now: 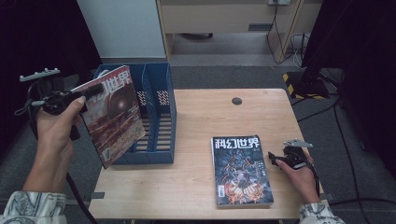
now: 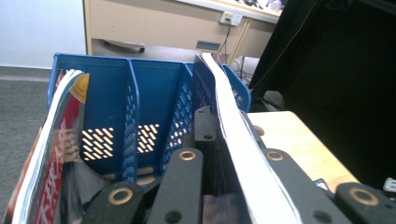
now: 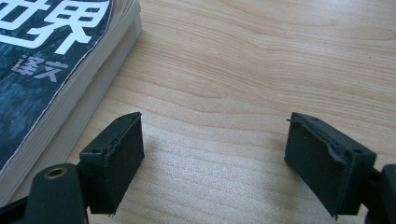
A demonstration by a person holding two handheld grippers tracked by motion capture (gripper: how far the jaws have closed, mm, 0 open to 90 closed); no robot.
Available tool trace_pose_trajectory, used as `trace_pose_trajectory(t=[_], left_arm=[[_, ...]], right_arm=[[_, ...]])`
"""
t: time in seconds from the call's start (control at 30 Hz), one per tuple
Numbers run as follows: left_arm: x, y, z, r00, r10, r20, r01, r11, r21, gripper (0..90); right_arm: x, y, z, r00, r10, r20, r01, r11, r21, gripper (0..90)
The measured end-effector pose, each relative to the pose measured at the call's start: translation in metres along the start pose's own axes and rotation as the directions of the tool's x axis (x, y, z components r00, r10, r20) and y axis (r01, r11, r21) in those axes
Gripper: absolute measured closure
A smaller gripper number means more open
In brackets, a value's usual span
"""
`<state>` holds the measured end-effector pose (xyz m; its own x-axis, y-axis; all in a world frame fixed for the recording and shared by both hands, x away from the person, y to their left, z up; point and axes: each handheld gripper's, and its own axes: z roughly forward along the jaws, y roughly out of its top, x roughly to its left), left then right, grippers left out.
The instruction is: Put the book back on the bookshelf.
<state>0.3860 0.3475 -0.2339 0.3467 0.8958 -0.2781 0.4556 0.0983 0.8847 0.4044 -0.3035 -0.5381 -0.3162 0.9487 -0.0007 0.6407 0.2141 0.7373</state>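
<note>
Where the pale wooden table [image 1: 201, 121] with its visible grain stands on grey carpet, a beige cabinet and trailing cables are seen behind it and dark curtains at both sides. A blue plastic file rack [image 1: 159, 112] with perforated dividers is set at the table's left end. A glossy red-covered magazine [image 1: 114, 116] is held tilted in front of the rack by the left gripper [image 1: 93, 90], whose jaws are clamped on its upper edge; in the left gripper view the white page edges [image 2: 243, 140] are seen pinched between the black jaws. A dark-covered magazine stack [image 1: 240, 170] lies flat on the table. Just beside it the right gripper [image 1: 273, 158] is rested, its jaws apart over bare wood.
</note>
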Motion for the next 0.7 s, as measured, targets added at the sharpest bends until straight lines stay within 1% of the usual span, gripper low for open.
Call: trace_pose_trajectory(t=[0.03, 0.1, 0.13, 0.2, 0.33, 0.37, 0.4, 0.53, 0.57, 0.6, 0.7], left_arm=[[0.001, 0.000, 0.003, 1.0000, -0.004, -0.004, 0.004, 1.0000, 0.004, 83.6], [0.004, 0.001, 0.010, 0.9999, -0.004, -0.011, 0.004, 1.0000, 0.009, 83.6], [0.004, 0.001, 0.010, 0.9999, -0.004, -0.011, 0.004, 1.0000, 0.009, 83.6], [0.007, 0.004, 0.018, 0.9996, -0.007, -0.026, 0.007, 0.9999, 0.009, 83.6], [0.011, 0.006, 0.028, 0.9989, -0.008, -0.045, 0.008, 1.0000, 0.003, 83.6], [0.011, 0.006, 0.028, 0.9989, -0.008, -0.045, 0.008, 1.0000, 0.003, 83.6], [0.011, 0.007, 0.032, 0.9985, -0.006, -0.054, 0.006, 1.0000, 0.003, 83.6], [0.012, 0.007, 0.043, 0.9978, -0.007, -0.065, 0.007, 1.0000, -0.002, 83.6], [0.012, 0.007, 0.046, 0.9977, -0.009, -0.067, 0.008, 1.0000, -0.004, 83.6], [0.012, 0.007, 0.046, 0.9977, -0.009, -0.067, 0.008, 1.0000, -0.004, 83.6], [0.011, 0.006, 0.056, 0.9974, -0.012, -0.072, 0.010, 0.9998, -0.017, 83.6]], right_arm=[[0.000, 0.000, 0.000, 1.0000, 0.007, 0.001, -0.007, 1.000, 0.000, 19.6], [0.000, 0.000, 0.000, 1.0000, 0.003, -0.001, -0.003, 1.000, 0.003, 19.6], [0.000, 0.000, 0.000, 1.0000, 0.003, -0.001, -0.003, 1.000, 0.003, 19.6], [0.001, 0.001, 0.000, 1.0000, 0.006, 0.000, -0.006, 1.000, 0.001, 19.6], [0.001, 0.001, 0.000, 1.0000, 0.008, -0.001, -0.008, 1.000, 0.003, 19.6], [0.002, 0.001, 0.000, 1.0000, 0.008, -0.002, -0.008, 1.000, 0.006, 19.6], [0.002, 0.001, 0.000, 1.0000, 0.000, -0.003, 0.000, 1.000, 0.005, 19.6], [0.003, 0.001, 0.000, 0.9999, 0.005, -0.009, -0.005, 1.000, 0.007, 19.6], [0.002, 0.001, 0.000, 0.9999, -0.004, -0.011, 0.004, 1.000, 0.009, 19.6], [0.002, 0.001, 0.000, 0.9999, -0.004, -0.011, 0.004, 1.000, 0.009, 19.6], [0.003, 0.001, 0.000, 0.9999, 0.003, -0.010, -0.003, 1.000, 0.007, 19.6]])
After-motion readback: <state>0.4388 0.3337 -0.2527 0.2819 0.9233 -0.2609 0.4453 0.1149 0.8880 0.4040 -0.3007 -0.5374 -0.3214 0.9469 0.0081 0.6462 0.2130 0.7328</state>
